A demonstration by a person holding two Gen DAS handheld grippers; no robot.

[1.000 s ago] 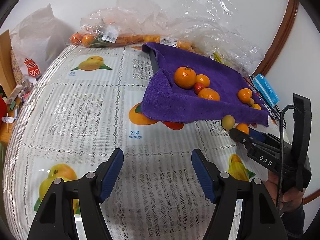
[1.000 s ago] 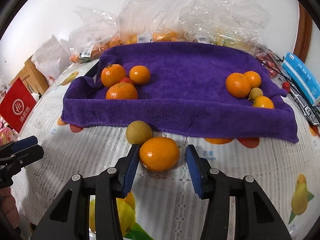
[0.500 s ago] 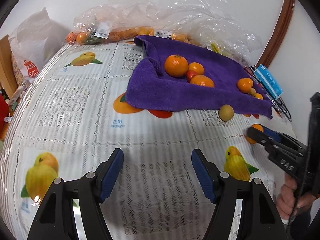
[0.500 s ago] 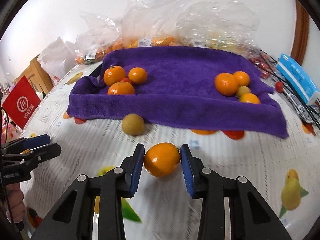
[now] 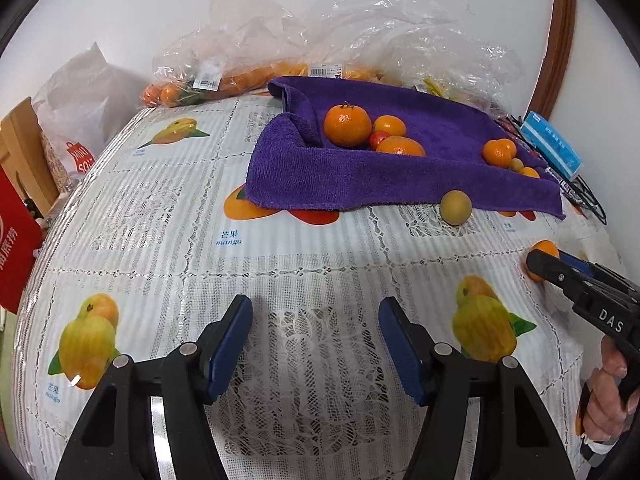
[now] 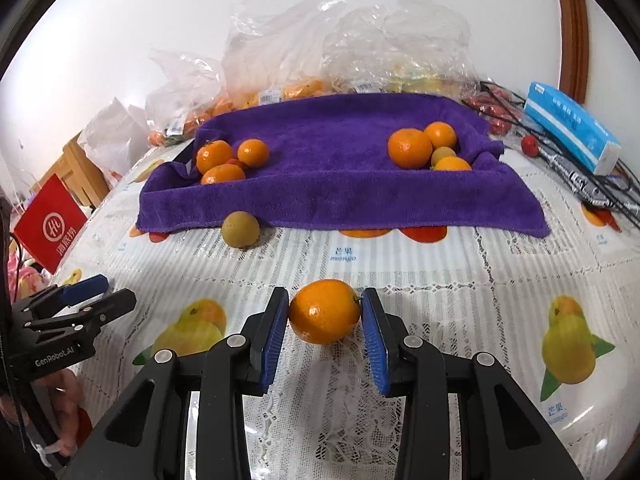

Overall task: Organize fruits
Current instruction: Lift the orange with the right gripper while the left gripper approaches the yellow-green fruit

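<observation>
A: Which step is in hand?

B: The carry, by the look of it. The right gripper (image 6: 325,316) has its blue pads pressed against both sides of an orange (image 6: 324,311) and holds it over the patterned tablecloth (image 6: 440,264), well short of the purple towel (image 6: 340,196).

A: And the left gripper (image 5: 316,344)?

B: Its fingers stand wide apart with nothing between them, hovering over the cloth nearer the person.

A: Where are the other fruits?

B: Two clusters lie on the towel: the left group (image 6: 224,160) of oranges and the right group (image 6: 428,148), which includes a small greenish-yellow one. A brownish round fruit (image 6: 240,229) sits on the tablecloth just beside the towel's front edge.

A: So the next move?

B: Probably bringing the orange forward over the towel's raised front fold and setting it beside one cluster of oranges, letting go low so it does not roll. Which cluster cannot be told.

A: What differs from a second ago?

B: Then the orange lay on the cloth beside the brownish fruit with the right fingers open around it. Now they are closed on it and it has been drawn back from the towel. The left gripper has also backed away and stayed open.
</observation>
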